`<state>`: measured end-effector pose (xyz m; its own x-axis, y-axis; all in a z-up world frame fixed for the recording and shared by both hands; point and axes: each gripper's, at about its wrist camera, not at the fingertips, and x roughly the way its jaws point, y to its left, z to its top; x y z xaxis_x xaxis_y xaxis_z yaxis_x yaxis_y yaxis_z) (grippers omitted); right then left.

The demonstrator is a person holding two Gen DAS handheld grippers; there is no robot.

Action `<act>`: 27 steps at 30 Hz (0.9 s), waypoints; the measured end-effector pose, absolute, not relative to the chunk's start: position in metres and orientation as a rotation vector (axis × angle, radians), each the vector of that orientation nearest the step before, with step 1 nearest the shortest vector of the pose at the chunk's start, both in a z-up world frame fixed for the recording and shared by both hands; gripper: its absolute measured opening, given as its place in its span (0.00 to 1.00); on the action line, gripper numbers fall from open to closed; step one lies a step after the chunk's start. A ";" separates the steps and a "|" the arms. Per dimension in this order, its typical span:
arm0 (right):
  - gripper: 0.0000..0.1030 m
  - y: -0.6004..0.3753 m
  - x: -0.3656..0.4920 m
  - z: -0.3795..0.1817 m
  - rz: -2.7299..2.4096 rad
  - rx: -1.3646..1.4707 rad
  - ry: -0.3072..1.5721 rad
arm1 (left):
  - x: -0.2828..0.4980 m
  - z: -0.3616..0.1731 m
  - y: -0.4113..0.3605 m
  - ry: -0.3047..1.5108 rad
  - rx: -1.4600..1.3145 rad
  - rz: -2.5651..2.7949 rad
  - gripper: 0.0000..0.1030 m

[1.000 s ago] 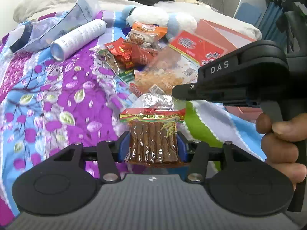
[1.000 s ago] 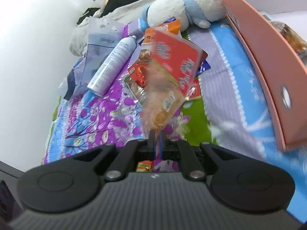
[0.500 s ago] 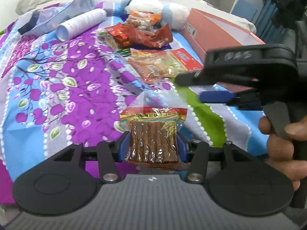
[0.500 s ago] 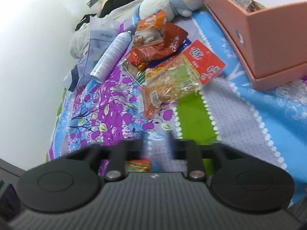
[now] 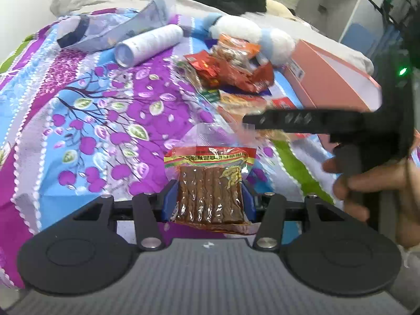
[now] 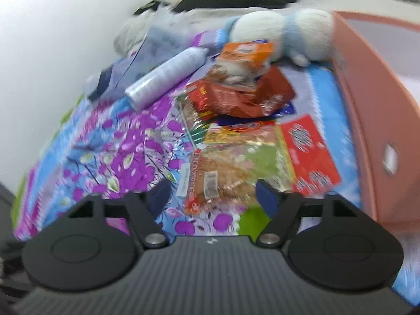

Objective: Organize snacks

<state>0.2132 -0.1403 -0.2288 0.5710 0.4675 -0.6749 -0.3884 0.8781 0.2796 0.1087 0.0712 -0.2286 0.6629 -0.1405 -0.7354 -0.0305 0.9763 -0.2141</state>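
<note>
Fig. — Right gripper: jaws spread, just been opening, nothing pinched. Clear snack bag w/ red end lies flat on the bedspread directly ahead of it, near end between the blue pads w/o touching; long axis runs roughly across the gap, red end toward the pink box. Left gripper: pinching a pack of brown sticks, held above the spread. Right hand is nearer bag and box.

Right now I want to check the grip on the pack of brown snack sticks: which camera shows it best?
The left wrist view: the pack of brown snack sticks sits sharp and central, clamped by the left gripper. The right wrist view does not show it.
</note>
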 end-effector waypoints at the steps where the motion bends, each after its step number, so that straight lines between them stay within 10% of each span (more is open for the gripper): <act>1: 0.77 -0.134 0.216 -0.231 0.515 0.064 0.818 | 0.110 -0.227 0.074 0.842 -0.224 -0.057 0.54; 13: 0.86 -0.107 0.233 -0.263 0.532 -0.143 0.824 | 0.121 -0.222 0.085 0.830 -0.266 -0.018 0.55; 19: 0.50 -0.108 0.228 -0.255 0.489 -0.134 0.831 | 0.122 -0.217 0.083 0.823 -0.273 -0.012 0.55; 27: 0.37 -0.127 0.201 -0.239 0.449 -0.102 0.807 | 0.121 -0.200 0.076 0.806 -0.261 -0.014 0.55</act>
<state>0.2014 -0.1273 -0.2390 0.6033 0.3489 -0.7171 -0.4253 0.9014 0.0808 0.1205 0.0760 -0.2001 0.6938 -0.1115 -0.7115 -0.0866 0.9679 -0.2360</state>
